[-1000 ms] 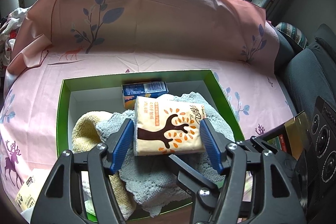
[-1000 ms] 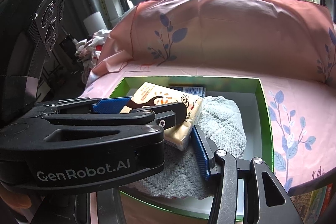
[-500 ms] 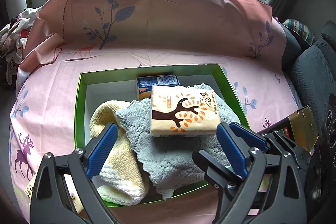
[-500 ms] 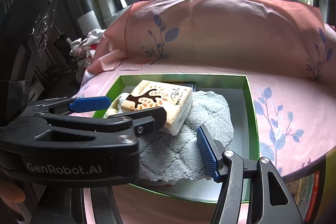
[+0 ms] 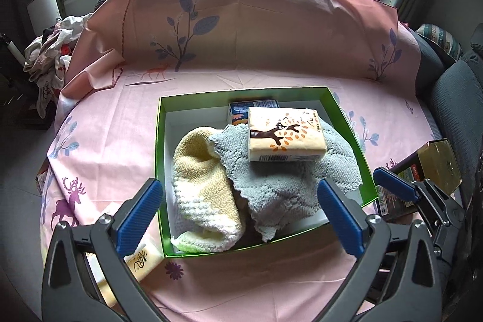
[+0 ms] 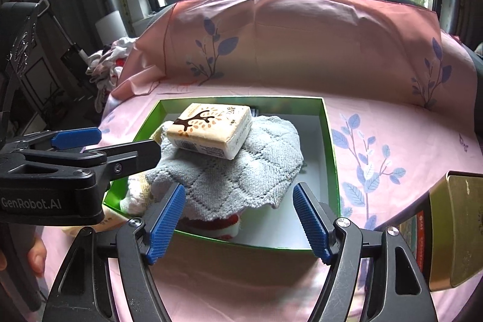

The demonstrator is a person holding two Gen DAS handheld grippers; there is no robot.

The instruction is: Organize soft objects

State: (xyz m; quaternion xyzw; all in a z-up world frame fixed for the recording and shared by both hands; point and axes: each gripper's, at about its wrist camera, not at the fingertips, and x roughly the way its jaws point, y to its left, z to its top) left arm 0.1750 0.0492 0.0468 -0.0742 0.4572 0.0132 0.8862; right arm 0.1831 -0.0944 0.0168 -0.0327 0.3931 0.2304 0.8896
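A green-rimmed box (image 5: 160,159) sits on the pink cloth. In it a tissue pack with a brown tree print (image 5: 285,138) (image 6: 211,132) lies on a grey towel (image 5: 286,186) (image 6: 241,168). A yellow towel (image 5: 202,180) lies beside that, and a small blue pack (image 5: 241,110) is at the back. My left gripper (image 5: 238,186) hangs over the box's near edge; its jaws are opening and nothing is between them. My right gripper (image 6: 238,190) is at the near rim; its jaws are also opening, with nothing held. Each gripper is apart from the pack.
Another tissue pack (image 5: 142,258) lies on the cloth outside the box, under my left finger. A gold and dark carton (image 5: 437,168) (image 6: 452,228) stands at the right. A clothes pile (image 5: 51,50) is far left. A hand (image 6: 36,255) holds the left gripper.
My left gripper's jaws let go of the tree-print tissue pack, which now rests on the grey towel. Both grippers opened wider and drew back and up from the box.
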